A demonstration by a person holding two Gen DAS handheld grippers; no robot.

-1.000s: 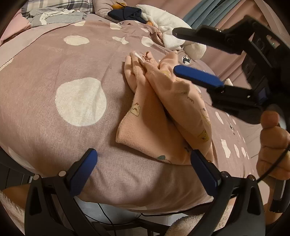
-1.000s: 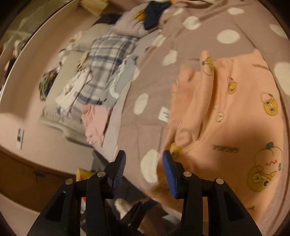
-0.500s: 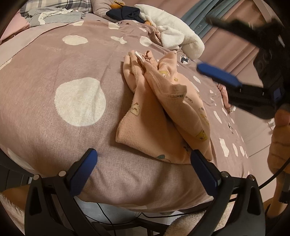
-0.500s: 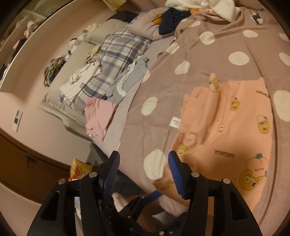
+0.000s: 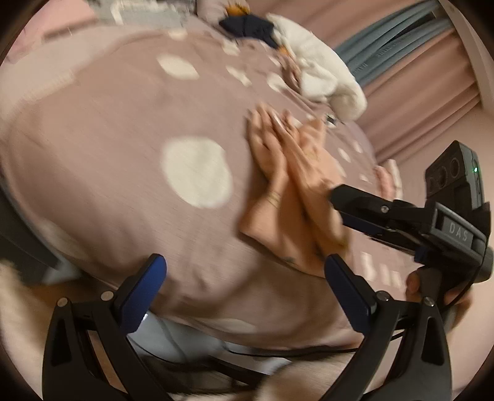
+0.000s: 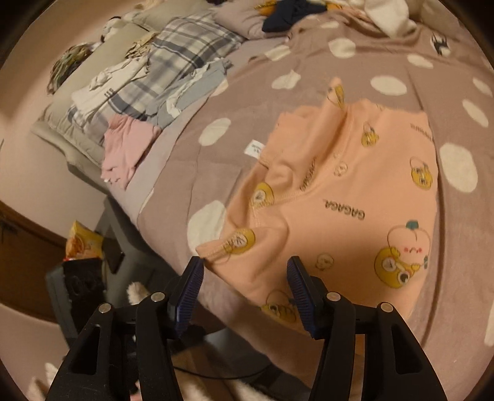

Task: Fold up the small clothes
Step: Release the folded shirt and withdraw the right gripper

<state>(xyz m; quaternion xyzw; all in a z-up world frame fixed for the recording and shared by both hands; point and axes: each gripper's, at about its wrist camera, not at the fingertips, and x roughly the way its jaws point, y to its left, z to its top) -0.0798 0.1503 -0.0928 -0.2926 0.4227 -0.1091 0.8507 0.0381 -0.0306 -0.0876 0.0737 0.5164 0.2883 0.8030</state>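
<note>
Right tool [image 6: 245,288], narrower a second ago, is opening, now empty over the peach garment [image 6: 333,191].

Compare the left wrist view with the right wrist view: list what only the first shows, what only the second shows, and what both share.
Only the left wrist view shows the right gripper from the side, over the garment, the hand holding it, and the pink curtains.

Only the right wrist view shows the stack of plaid and pale clothes, the pink piece, the garment's white label and its GAGAGA print.

Both show the peach garment on the dotted bedspread, the white fluffy item and the dark garment beyond it.
</note>
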